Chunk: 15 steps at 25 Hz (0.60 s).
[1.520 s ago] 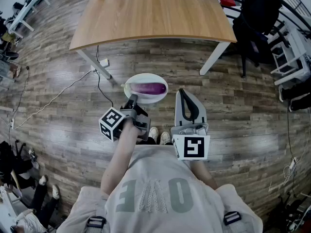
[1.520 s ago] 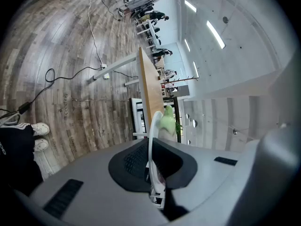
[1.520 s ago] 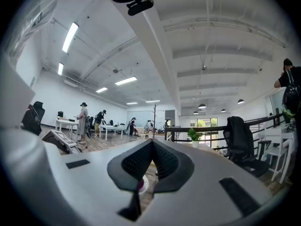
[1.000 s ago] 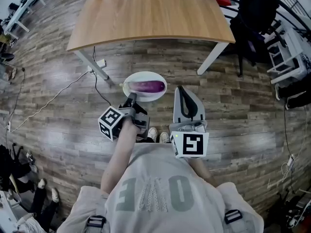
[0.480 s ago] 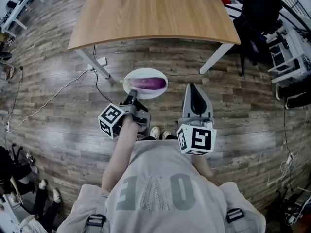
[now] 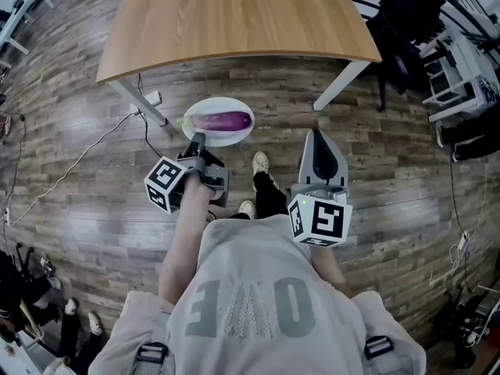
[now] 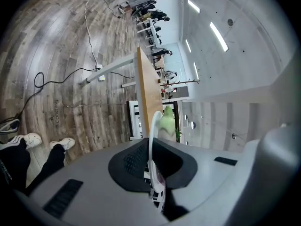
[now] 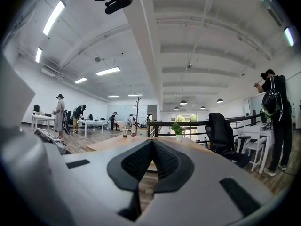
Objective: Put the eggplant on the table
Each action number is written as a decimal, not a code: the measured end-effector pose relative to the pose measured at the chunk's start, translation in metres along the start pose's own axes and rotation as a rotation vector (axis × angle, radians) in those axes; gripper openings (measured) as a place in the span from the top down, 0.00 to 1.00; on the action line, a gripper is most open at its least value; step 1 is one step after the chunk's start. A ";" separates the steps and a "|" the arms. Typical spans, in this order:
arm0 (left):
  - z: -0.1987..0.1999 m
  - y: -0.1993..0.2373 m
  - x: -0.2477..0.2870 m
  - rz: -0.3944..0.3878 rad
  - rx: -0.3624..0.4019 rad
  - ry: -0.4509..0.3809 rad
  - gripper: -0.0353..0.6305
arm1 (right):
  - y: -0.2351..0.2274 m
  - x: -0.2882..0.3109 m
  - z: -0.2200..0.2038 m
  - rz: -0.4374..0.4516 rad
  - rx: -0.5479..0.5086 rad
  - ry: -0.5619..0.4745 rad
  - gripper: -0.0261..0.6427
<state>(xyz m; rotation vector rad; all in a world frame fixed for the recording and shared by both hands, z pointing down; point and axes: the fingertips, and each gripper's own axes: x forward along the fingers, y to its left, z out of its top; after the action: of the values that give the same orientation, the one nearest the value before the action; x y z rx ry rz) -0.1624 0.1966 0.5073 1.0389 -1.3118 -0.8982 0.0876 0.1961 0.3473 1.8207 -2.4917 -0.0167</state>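
Item: 1 eggplant [image 6: 223,120] on white plate [image 6: 209,105], short of the counter [image 6: 234,14]. Left gripper [image 6: 197,141] clamped on plate rim; right gripper [image 6: 318,136] closed, empty. Handling: hold plate level, clear counter edge before lowering

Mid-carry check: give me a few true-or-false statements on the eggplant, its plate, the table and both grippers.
1. The eggplant lies on the white plate. True.
2. The plate rests on the table. False: it is held up over the wooden floor, short of the table's near edge.
3. The left gripper is shut on the plate's rim. True.
4. The right gripper carries a cup. False: its jaws are together with nothing between them.
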 end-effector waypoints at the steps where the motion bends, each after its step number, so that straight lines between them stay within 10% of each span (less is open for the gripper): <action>1: 0.002 -0.002 0.007 -0.004 0.005 -0.001 0.91 | -0.003 0.005 0.000 -0.008 -0.005 -0.005 0.93; 15: 0.013 -0.047 0.115 -0.070 0.001 -0.040 0.91 | -0.044 0.097 -0.007 0.001 -0.010 -0.031 0.93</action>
<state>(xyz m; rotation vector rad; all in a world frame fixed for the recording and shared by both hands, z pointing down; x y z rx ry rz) -0.1644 0.0717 0.4982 1.0780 -1.3159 -0.9760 0.1009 0.0904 0.3563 1.8291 -2.5089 -0.0582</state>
